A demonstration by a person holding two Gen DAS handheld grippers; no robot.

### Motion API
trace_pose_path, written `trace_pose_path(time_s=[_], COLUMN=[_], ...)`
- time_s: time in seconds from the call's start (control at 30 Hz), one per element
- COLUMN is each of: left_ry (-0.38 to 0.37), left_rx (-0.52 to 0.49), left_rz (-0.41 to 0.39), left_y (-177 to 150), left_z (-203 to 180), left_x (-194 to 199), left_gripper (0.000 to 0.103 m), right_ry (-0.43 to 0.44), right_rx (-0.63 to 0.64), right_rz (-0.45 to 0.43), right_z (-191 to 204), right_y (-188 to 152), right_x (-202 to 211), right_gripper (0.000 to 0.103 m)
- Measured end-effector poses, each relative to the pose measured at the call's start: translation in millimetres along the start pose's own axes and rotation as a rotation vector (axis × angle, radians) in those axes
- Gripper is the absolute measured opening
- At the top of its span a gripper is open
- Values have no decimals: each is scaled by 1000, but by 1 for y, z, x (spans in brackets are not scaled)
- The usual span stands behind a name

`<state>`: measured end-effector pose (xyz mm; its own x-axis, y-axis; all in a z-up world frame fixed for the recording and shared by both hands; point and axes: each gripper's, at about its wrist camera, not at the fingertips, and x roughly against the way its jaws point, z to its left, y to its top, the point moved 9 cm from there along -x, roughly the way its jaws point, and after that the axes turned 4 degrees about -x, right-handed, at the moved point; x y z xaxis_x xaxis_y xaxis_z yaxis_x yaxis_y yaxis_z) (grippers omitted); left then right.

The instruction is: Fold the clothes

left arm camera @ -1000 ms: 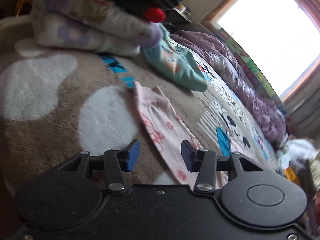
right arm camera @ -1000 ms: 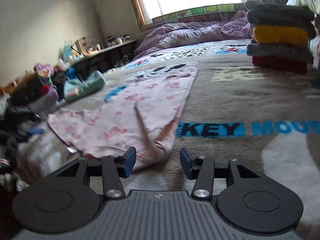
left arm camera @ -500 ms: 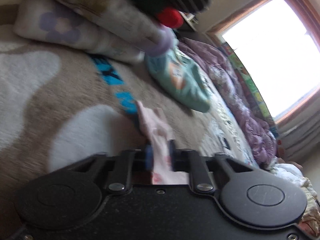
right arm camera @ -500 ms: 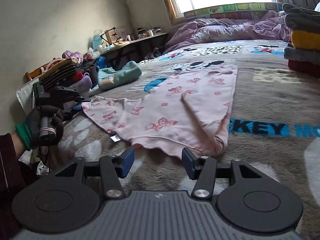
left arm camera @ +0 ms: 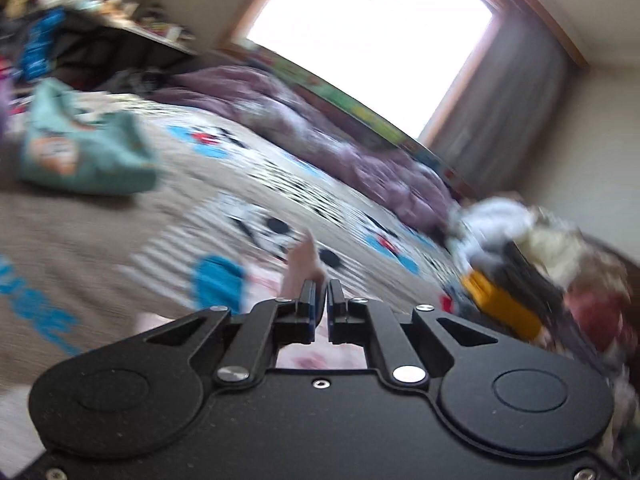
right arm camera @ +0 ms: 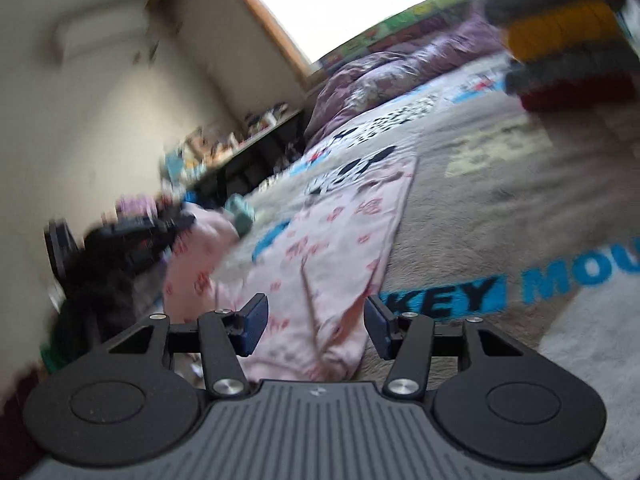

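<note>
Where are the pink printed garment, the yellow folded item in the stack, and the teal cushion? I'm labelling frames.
pink printed garment (right arm camera: 344,240), right wrist view, flat middle panel.
yellow folded item (right arm camera: 560,30), right wrist view, front edge.
teal cushion (left arm camera: 84,152), left wrist view, top face.

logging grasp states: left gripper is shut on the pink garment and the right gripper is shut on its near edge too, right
Only the first half holds. The left gripper is shut on the pink garment, but the right gripper is open: the right wrist view shows its jaws spread wide apart over the garment's near edge, gripping nothing.
</note>
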<state>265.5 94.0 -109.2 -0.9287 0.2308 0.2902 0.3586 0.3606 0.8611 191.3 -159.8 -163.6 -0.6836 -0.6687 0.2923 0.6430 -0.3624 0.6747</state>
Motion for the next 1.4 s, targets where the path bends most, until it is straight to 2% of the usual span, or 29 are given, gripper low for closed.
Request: trace_pose_path(time_s=[0.2,0.3,0.33,0.37,0.43,0.47,0.53,0.57,0.63,0.7,0.77,0.97,1.0,1.07,1.2,1.4], left_ry=[-61,-96,-114,-117,-112,-110,-73,-41,38,135,195,189,202,178,159,98], left_rx=[-176,-243,-262,-264,-257,-254,-206,-167,-83,4,68,260,267,288,356,429], left_rz=[79,133,152,159,165,167,154,148,129,94,88,42,19,-10,-12,-14], left_y=[-35,-55,-61,-61,-58,-56,-41,-32,-15,0,6,8,11,15,17,18], left_z=[-73,-98,-105,-103,-96,-92,-68,-50,-11,30,63,121,125,130,143,148], left_x=[-37,-47,-48,-47,-42,-39,-28,-21,-5,13,30,70,76,84,89,93], left_gripper=[1,1,5,11,65,70,75,78,96,103,103,100,100,100,100,100], right_ry=[50,45,44,47,37,38,39,34,24,13,3,-29,-35,-50,-82,-173], right_rx=[-325,-391,-403,-401,-361,-341,-326,-313,-308,-319,-330,-363,-366,-356,-335,-344], right_rz=[-89,-109,-113,-112,-102,-97,-84,-75,-56,-35,-14,50,59,57,55,115], right_z=[-49,-64,-68,-67,-63,-59,-51,-45,-32,-19,-7,31,38,49,72,64], right_y=[0,-3,-4,-4,-2,-1,1,1,-1,-3,-5,-12,-13,-8,-1,-15], right_x=[10,10,10,9,9,9,7,4,-10,-29,-49,-106,-115,-123,-139,-170], right_gripper=[56,55,55,55,57,57,58,59,59,59,59,59,59,58,56,56])
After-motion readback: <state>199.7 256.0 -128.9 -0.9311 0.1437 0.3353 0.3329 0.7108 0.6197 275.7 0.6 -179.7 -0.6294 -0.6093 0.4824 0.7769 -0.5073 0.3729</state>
